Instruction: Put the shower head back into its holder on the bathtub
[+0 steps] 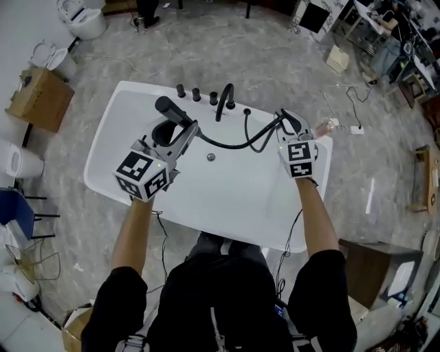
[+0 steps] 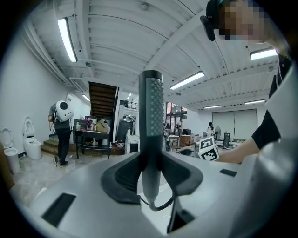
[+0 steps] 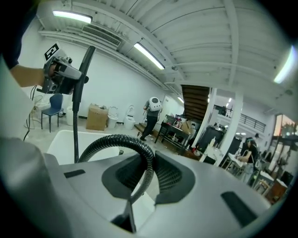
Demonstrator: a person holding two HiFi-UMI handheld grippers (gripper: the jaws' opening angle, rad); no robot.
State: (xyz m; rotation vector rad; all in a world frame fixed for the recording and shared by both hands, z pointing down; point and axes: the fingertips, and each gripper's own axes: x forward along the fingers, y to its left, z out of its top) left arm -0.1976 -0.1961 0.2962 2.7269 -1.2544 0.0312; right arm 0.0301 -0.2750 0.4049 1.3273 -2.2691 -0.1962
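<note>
Shower head (image 1: 169, 108) sits clamped in the left gripper (image 1: 182, 134) over the bathtub (image 1: 103, 151), at nine o'clock of the one spout (image 1: 225, 100). Three knobs (image 1: 196, 93) line the twelve-o'clock rim. The right gripper (image 1: 292, 127) pinches the single hose (image 1: 230, 144); bare tub floor spreads at six o'clock.

A cardboard box (image 1: 38, 100) sits on marbled floor (image 1: 275, 62) (toilets (image 1: 82, 20) nearby).

Shower head (image 1: 172, 110) held above left part of bathtub (image 1: 104, 152); hose (image 1: 234, 145) run across to its right rim; faucet (image 1: 225, 100) mounted on its far rim.
</note>
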